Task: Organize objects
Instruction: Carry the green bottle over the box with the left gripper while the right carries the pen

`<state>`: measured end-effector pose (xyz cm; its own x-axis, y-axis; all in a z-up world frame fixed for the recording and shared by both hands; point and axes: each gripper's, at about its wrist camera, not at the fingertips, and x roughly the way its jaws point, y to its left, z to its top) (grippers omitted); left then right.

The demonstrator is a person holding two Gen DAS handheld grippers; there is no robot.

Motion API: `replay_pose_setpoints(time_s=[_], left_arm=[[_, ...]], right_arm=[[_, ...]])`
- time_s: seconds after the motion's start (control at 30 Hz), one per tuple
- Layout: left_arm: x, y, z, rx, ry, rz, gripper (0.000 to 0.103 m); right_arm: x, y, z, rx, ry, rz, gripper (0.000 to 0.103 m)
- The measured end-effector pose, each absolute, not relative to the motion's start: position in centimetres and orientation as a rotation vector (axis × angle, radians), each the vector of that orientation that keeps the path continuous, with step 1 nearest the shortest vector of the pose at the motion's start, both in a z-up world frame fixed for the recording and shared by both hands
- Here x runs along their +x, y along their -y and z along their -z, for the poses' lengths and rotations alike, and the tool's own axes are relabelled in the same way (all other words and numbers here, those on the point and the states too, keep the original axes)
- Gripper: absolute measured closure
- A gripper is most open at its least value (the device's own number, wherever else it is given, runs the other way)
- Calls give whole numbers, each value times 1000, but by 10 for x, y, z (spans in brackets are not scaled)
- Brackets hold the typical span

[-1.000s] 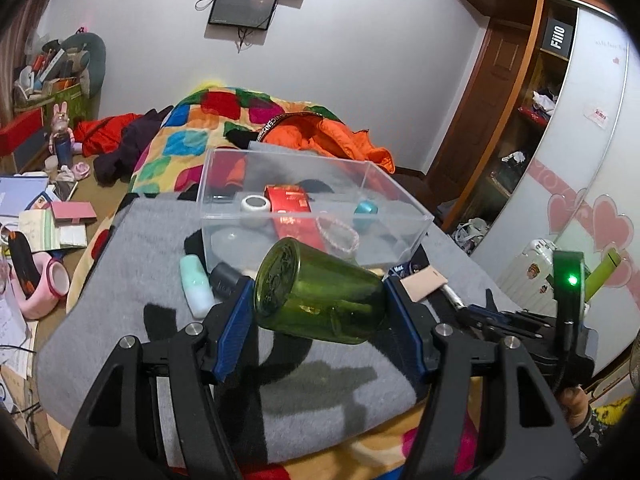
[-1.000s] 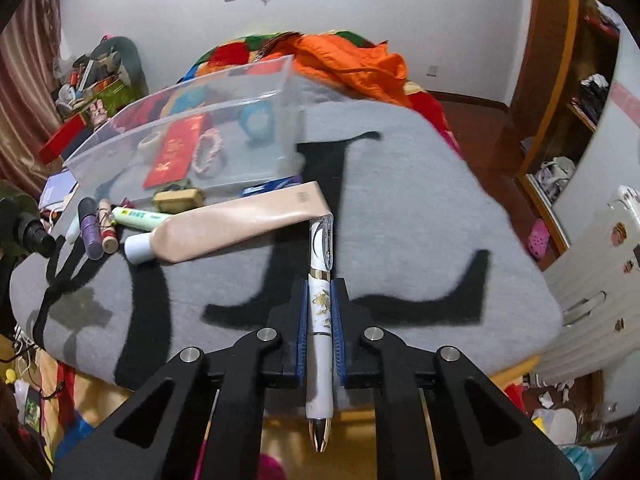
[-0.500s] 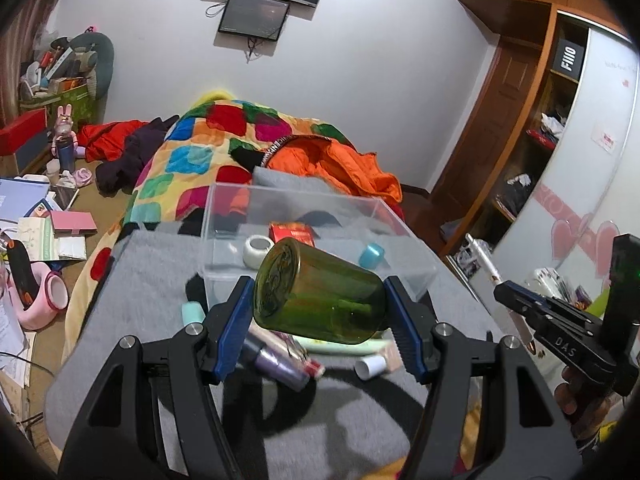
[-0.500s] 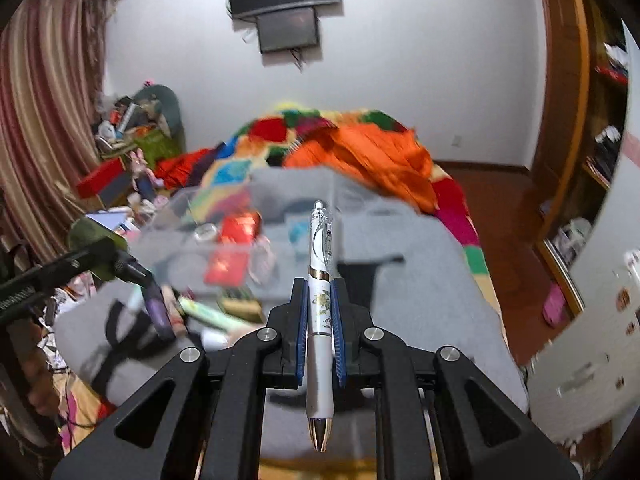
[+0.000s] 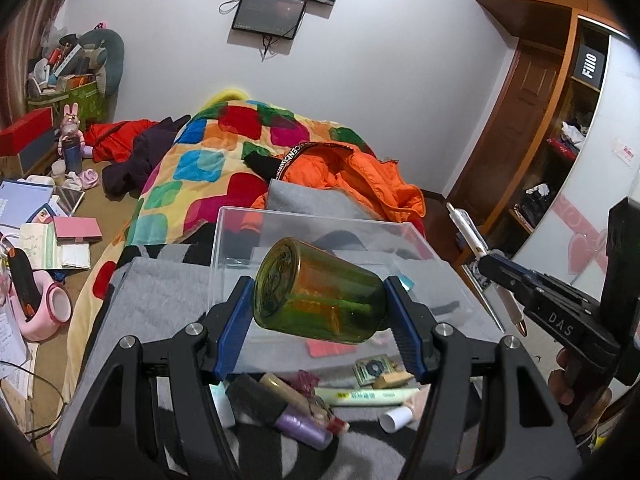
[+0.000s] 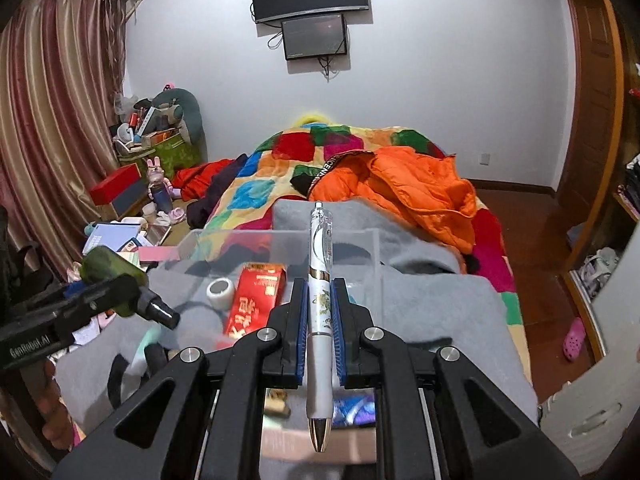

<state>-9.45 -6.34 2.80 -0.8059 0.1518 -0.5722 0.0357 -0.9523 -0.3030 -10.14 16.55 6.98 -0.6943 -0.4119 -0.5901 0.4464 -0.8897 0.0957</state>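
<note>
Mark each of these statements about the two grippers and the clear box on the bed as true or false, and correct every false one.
1. The left gripper is shut on a green bottle. True.
2. The green bottle stands upright between the jaws. False: it lies sideways, its base toward one pad and its neck toward the other.
3. The right gripper grips a white pen with its metal tip pointing back toward the camera. True.
4. The clear plastic box has a lid on it. False: its top is open.
5. A red packet lies inside the box. True.
6. The orange jacket lies inside the box. False: it lies on the quilt behind it.
</note>
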Motion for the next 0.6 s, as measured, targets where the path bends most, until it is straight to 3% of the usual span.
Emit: replay_pose_setpoints(time_s=[0.6], left_arm=[[-159,63,5,-1094,454,-2859,39]], right_arm=[[-163,-120,-31,981,-97,2413,93]])
